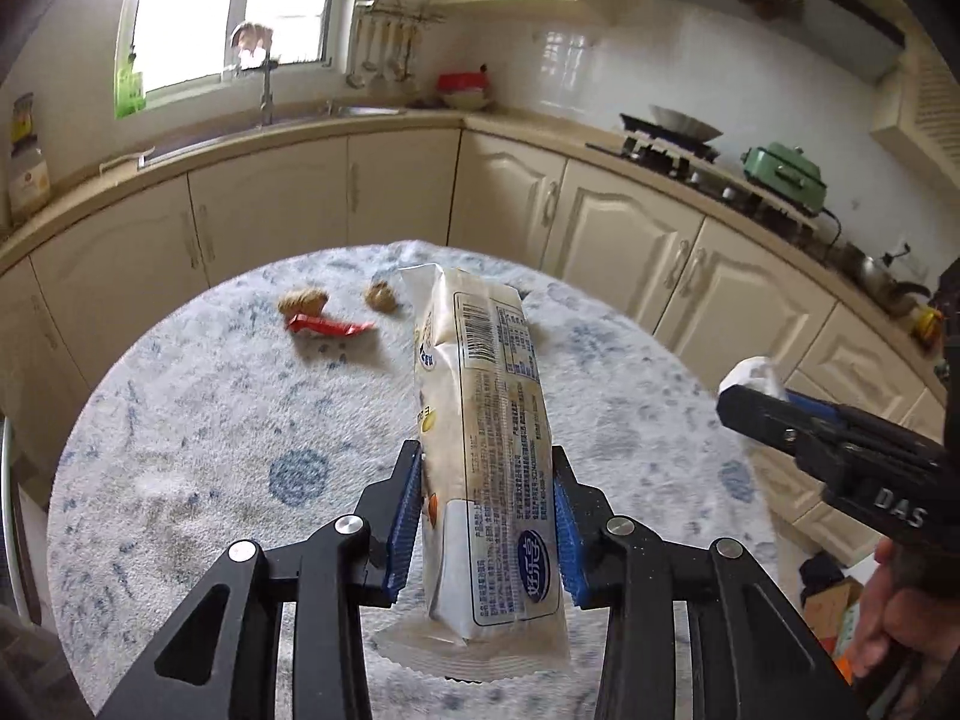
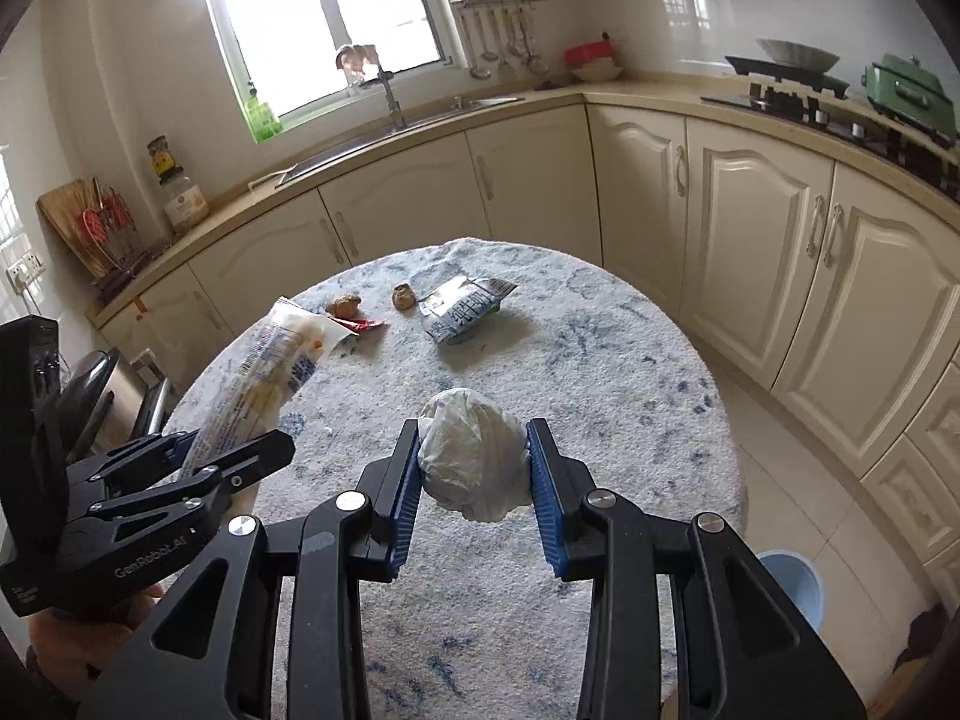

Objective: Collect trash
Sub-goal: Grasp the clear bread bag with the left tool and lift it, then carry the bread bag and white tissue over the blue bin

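Both loaded: left gripper (image 1: 486, 504) is clamping the long wrapper (image 1: 480, 420), right gripper (image 2: 474, 468) squeezing a crumpled wad (image 2: 471, 456). Probably carrying both to the blue bin (image 2: 792, 588) next; table's (image 2: 600, 420) far edge is still holding trash.

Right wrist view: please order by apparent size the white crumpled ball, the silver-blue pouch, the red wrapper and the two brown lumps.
1. White crumpled ball, though it is nearest the camera, so this is unsure.
2. Silver-blue pouch.
3. Red wrapper, partly hidden behind the long snack packet, and the two brown lumps look alike; no ranking.
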Action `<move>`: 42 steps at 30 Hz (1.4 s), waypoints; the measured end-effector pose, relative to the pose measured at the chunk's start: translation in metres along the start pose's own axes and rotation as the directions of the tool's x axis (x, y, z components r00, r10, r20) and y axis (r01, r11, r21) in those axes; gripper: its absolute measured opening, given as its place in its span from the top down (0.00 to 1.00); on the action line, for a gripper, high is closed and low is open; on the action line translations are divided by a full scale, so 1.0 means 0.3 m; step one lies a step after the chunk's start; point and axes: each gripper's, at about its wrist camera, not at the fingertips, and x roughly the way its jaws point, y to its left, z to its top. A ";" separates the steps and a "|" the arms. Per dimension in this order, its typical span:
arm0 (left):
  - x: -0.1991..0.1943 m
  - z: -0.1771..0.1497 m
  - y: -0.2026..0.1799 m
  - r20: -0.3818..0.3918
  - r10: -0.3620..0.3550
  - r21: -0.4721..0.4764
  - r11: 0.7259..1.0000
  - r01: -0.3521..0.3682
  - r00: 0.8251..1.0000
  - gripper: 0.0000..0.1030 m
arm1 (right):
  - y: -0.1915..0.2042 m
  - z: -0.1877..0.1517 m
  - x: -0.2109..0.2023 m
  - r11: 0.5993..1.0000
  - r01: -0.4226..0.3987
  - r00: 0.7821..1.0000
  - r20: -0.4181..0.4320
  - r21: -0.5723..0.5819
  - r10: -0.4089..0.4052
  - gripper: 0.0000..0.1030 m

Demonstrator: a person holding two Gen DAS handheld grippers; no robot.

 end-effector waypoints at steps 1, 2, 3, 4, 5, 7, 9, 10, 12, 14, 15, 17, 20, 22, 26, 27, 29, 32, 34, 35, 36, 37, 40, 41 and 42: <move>-0.024 0.001 -0.016 0.010 -0.008 0.009 1.000 0.008 1.000 0.66 | -0.014 0.001 -0.021 1.000 0.009 1.000 0.009 0.001 -0.009 0.67; -0.048 0.002 -0.035 0.020 -0.017 0.020 1.000 0.016 1.000 0.66 | -0.028 0.002 -0.037 1.000 0.014 1.000 0.016 0.003 -0.014 0.67; -0.069 0.004 -0.047 0.030 -0.024 0.032 0.999 0.023 0.999 0.66 | -0.044 0.003 -0.054 1.000 0.021 1.000 0.023 0.008 -0.021 0.67; -0.090 0.006 -0.065 0.039 -0.032 0.043 0.999 0.030 0.999 0.66 | -0.058 0.002 -0.072 1.000 0.028 0.999 0.032 0.014 -0.029 0.67; -0.108 0.008 -0.081 0.045 -0.042 0.053 0.998 0.039 0.998 0.66 | -0.078 0.003 -0.093 0.999 0.036 0.998 0.042 0.022 -0.037 0.67; -0.139 0.018 -0.112 0.059 -0.058 0.076 0.996 0.053 0.997 0.66 | -0.120 0.003 -0.134 0.998 0.053 0.997 0.060 0.040 -0.055 0.67; -0.160 0.021 -0.141 0.067 -0.075 0.093 0.993 0.068 0.995 0.66 | -0.152 0.003 -0.169 0.996 0.066 0.995 0.075 0.054 -0.070 0.67; -0.170 0.023 -0.160 0.069 -0.086 0.100 0.992 0.079 0.994 0.66 | -0.172 0.002 -0.191 0.995 0.075 0.993 0.085 0.061 -0.080 0.67; -0.186 0.020 -0.193 0.077 -0.098 0.120 0.989 0.088 0.992 0.66 | -0.200 0.002 -0.223 0.993 0.093 0.990 0.098 0.072 -0.100 0.67; -0.199 0.018 -0.225 0.078 -0.118 0.132 0.986 0.107 0.990 0.66 | -0.237 0.001 -0.258 0.990 0.105 0.987 0.114 0.090 -0.115 0.67; -0.194 0.027 -0.238 0.077 -0.124 0.137 0.984 0.113 0.989 0.66 | -0.253 0.000 -0.273 0.989 0.113 0.985 0.121 0.097 -0.125 0.67; -0.199 0.032 -0.272 0.079 -0.144 0.151 0.980 0.130 0.986 0.66 | -0.287 -0.002 -0.302 0.985 0.129 0.980 0.135 0.115 -0.144 0.67; -0.196 0.044 -0.331 0.078 -0.183 0.176 0.970 0.167 0.980 0.66 | -0.340 -0.010 -0.343 0.979 0.152 0.974 0.149 0.138 -0.172 0.67; -0.182 0.047 -0.371 0.070 -0.208 0.196 0.962 0.191 0.976 0.66 | -0.381 -0.020 -0.364 0.973 0.168 0.969 0.154 0.158 -0.193 0.67; -0.130 0.052 -0.479 0.029 -0.266 0.231 0.939 0.253 0.963 0.66 | -0.478 -0.052 -0.390 0.958 0.202 0.961 0.146 0.206 -0.234 0.67; -0.110 0.053 -0.507 0.015 -0.277 0.237 0.935 0.266 0.961 0.66 | -0.505 -0.064 -0.397 0.953 0.208 0.960 0.141 0.221 -0.242 0.67; -0.065 0.055 -0.566 -0.011 -0.290 0.247 0.927 0.283 0.957 0.66 | -0.559 -0.090 -0.409 0.943 0.223 0.956 0.134 0.248 -0.262 0.67; -0.003 0.060 -0.644 -0.051 -0.312 0.253 0.915 0.315 0.949 0.66 | -0.637 -0.127 -0.428 0.925 0.247 0.949 0.121 0.289 -0.291 0.67; 0.036 0.053 -0.695 -0.078 -0.326 0.257 0.907 0.335 0.942 0.66 | -0.689 -0.153 -0.442 0.913 0.260 0.944 0.114 0.315 -0.309 0.67; 0.056 0.052 -0.722 -0.091 -0.330 0.256 0.904 0.343 0.939 0.66 | -0.712 -0.163 -0.448 0.907 0.267 0.942 0.109 0.326 -0.317 0.67; 0.076 0.049 -0.748 -0.103 -0.336 0.257 0.900 0.351 0.936 0.66 | -0.736 -0.174 -0.454 0.901 0.274 0.940 0.104 0.337 -0.325 0.67; 0.093 0.045 -0.771 -0.115 -0.342 0.258 0.896 0.360 0.933 0.66 | -0.756 -0.184 -0.456 0.895 0.281 0.938 0.099 0.347 -0.333 0.67; 0.170 0.057 -0.822 -0.149 -0.354 0.256 0.888 0.381 0.923 0.66 | -0.832 -0.215 -0.463 0.875 0.302 0.931 0.080 0.378 -0.356 0.67; 0.199 0.061 -0.842 -0.161 -0.356 0.254 0.886 0.387 0.920 0.66 | -0.854 -0.224 -0.460 0.870 0.307 0.930 0.073 0.386 -0.361 0.67; 0.227 0.063 -0.862 -0.175 -0.360 0.252 0.884 0.395 0.916 0.66 | -0.878 -0.235 -0.453 0.863 0.314 0.928 0.062 0.395 -0.366 0.67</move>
